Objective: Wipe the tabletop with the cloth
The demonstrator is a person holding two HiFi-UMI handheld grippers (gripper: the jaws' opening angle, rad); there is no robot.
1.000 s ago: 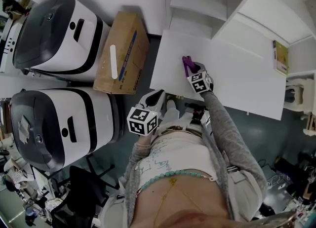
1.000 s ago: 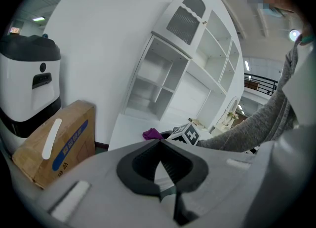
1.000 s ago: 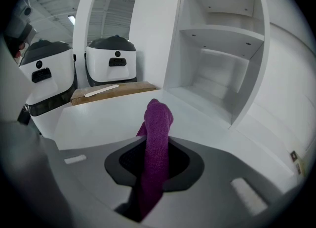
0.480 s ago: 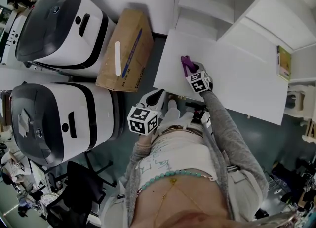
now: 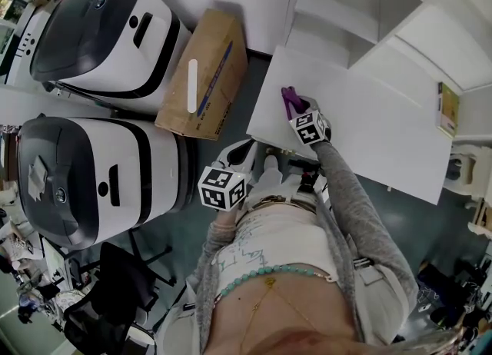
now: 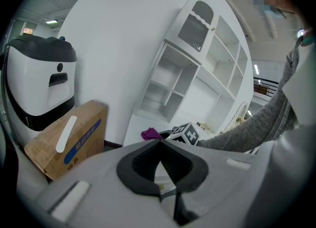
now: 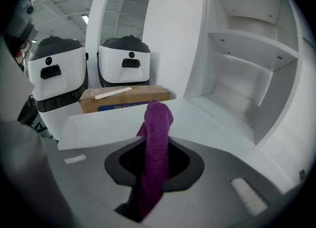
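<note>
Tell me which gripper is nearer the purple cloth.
Right. The right gripper is shut on the cloth, over the white tabletop. The left gripper, jaws together and empty, sits off the tabletop's near edge, apart from the cloth.

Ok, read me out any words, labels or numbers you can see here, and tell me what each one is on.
Nothing here reads clearly enough to quote.
cardboard box: print on its blue stripe, too small and blurred to read.
flat green item at the far right: print too small to read.
white machines: no legible label.
</note>
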